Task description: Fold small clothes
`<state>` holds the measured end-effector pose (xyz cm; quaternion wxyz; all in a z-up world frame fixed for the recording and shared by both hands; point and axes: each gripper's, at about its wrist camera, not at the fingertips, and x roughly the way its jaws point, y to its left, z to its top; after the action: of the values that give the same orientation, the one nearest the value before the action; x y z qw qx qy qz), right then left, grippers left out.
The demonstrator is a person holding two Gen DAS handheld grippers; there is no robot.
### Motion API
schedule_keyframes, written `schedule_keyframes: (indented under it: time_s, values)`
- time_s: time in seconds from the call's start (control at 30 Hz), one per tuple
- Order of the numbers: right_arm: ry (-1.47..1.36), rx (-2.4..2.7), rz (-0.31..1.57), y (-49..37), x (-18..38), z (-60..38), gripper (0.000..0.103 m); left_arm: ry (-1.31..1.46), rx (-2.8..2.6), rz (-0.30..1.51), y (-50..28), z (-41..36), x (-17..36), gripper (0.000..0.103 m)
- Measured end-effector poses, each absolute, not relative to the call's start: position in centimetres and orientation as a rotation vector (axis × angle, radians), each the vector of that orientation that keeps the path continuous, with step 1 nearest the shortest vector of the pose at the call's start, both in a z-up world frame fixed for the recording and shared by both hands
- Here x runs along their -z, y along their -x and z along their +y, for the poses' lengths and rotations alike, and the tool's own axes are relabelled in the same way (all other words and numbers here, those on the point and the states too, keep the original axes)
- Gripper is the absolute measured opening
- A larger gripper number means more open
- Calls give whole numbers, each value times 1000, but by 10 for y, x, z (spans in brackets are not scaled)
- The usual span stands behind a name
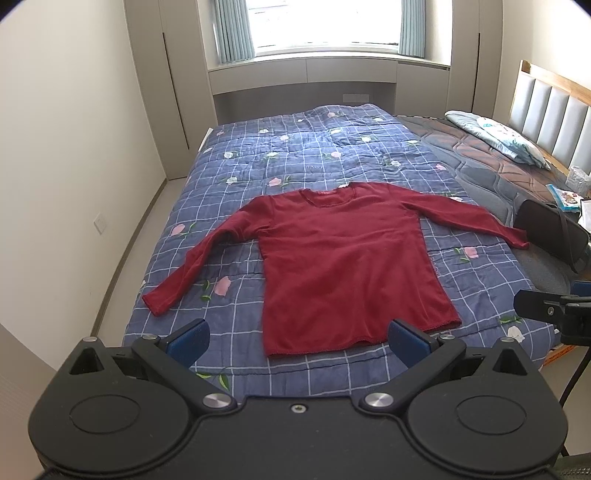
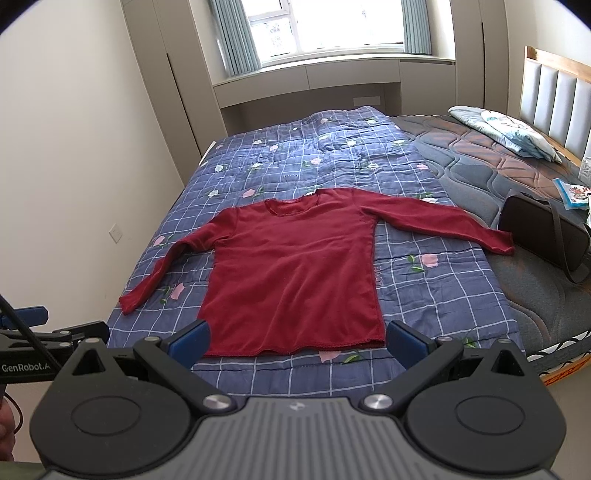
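A: Where is the shirt?

B: The red long-sleeved shirt [image 1: 347, 266] lies flat and face up on the blue checked quilt [image 1: 295, 155] that covers the near part of the bed [image 2: 517, 295]. Its collar points toward the window [image 2: 325, 26], its hem toward the cameras, and both sleeves are spread out to the sides and angle down toward the hem.

A: And the grippers?

B: The left gripper [image 1: 297, 341] hangs above the near edge of the bed with its jaws wide apart and nothing between them. Its blue pads [image 1: 188, 341] frame the hem in its own view without touching the cloth. The right gripper [image 2: 297, 341] is the same: jaws spread, empty, above the hem. Each gripper shows at the edge of the other's view, so they are side by side.

A: Anything else on the bed?

B: Past the quilt the bare grey quilted mattress [image 1: 491, 162] shows. A black bag [image 2: 543, 232] sits on it just beside the cuff of the sleeve on the right; I cannot tell whether they touch. A light blue pillow [image 2: 506, 133] lies near the padded headboard [image 2: 554, 96], well apart from the shirt.
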<state>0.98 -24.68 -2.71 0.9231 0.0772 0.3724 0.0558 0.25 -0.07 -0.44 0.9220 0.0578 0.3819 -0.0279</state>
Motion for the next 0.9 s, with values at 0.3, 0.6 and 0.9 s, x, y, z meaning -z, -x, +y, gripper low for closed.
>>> schedule_keyframes:
  time_s: [0.3, 0.6, 0.9]
  values:
    - [-158, -115, 767, -11, 28, -247, 103, -119, 59, 786, -3, 1, 6, 102]
    - [-157, -115, 774, -12, 33, -245, 103, -117, 58, 787, -3, 0, 6, 102]
    - [-152, -117, 780, -15, 33, -242, 103, -113, 58, 785, -4, 2, 10, 102]
